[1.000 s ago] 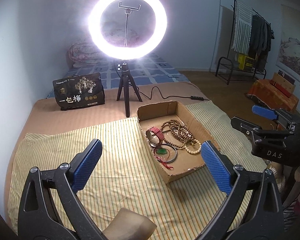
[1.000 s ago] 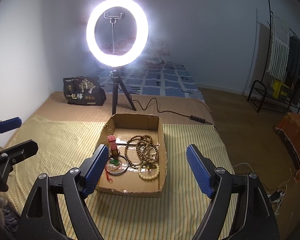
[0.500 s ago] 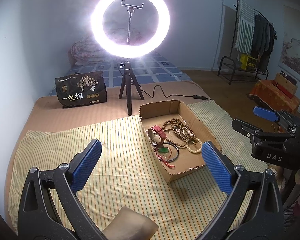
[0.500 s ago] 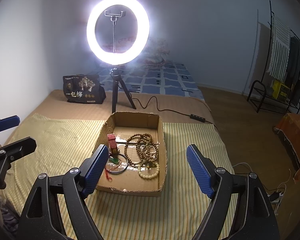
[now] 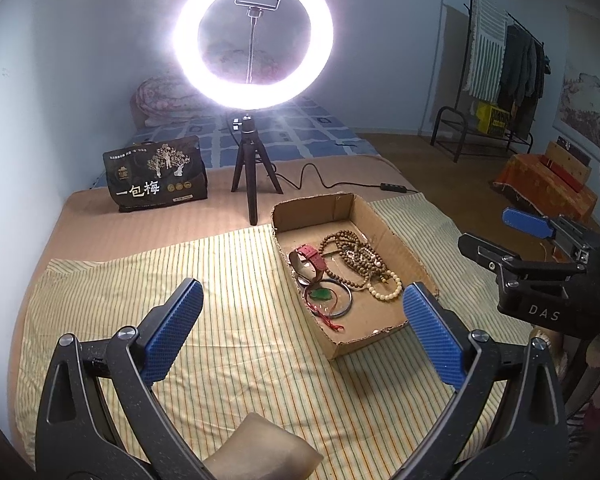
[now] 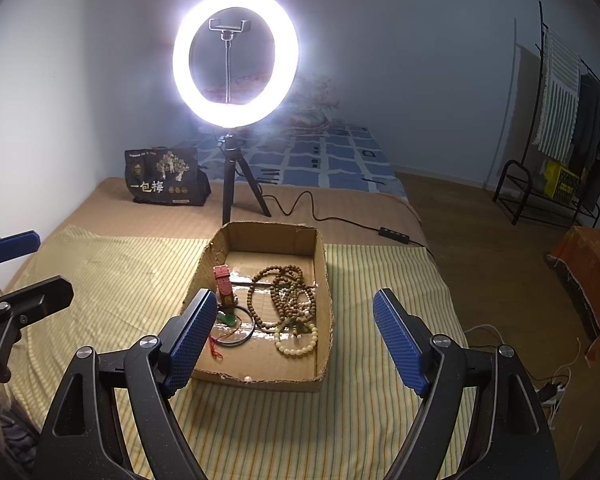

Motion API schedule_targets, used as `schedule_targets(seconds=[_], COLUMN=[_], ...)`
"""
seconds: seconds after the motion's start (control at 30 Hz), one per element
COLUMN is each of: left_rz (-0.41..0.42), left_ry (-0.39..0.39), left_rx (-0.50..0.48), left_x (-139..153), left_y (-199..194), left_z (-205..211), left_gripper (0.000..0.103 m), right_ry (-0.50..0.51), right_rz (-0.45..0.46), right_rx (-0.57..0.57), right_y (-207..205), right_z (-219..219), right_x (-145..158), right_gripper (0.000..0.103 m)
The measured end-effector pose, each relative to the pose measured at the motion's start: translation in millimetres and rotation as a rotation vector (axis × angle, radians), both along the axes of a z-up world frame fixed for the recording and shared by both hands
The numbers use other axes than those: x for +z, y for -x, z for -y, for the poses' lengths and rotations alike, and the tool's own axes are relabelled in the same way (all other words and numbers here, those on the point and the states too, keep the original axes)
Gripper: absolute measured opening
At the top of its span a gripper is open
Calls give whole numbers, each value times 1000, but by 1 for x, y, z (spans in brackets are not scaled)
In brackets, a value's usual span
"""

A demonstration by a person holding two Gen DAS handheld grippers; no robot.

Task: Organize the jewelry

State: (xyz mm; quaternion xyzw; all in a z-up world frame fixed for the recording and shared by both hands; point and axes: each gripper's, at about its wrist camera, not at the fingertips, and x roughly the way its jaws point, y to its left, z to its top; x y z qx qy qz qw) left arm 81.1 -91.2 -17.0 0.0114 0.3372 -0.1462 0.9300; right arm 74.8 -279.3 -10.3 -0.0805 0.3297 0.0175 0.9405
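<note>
Two claws spread over one jewelry box

One striped cloth (image 5: 228, 280) covered the bed, with bare room to the left of the one cardboard box (image 6: 320, 300). I counted in the box one tangle of brown beads (image 6: 284, 296), one pale bead bracelet (image 6: 296, 344), one dark bangle (image 5: 340, 300), one red watch strap (image 5: 312, 258). My left gripper (image 5: 300, 336) and right gripper (image 6: 294, 344) hung wide apart, empty, touching nothing.

Matt, rough-edged cardboard box (image 6: 318, 276) holds wooden bead strands (image 6: 288, 300) and glossy pale beads (image 6: 296, 344), on ribbed striped cloth (image 6: 380, 280).
</note>
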Motion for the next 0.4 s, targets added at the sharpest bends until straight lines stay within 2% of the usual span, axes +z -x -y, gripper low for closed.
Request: schedule_targets(seconds=[0.4], left_rz=[51], left_ry=[-27], left_rx=[7], left_x=[4], left_y=[5], left_z=[-2], left_gripper=[102], right_ry=[15], right_rz=[-11], right_rx=[12], right_y=[-1], right_z=[0], right_x=[-2], right_gripper=[81])
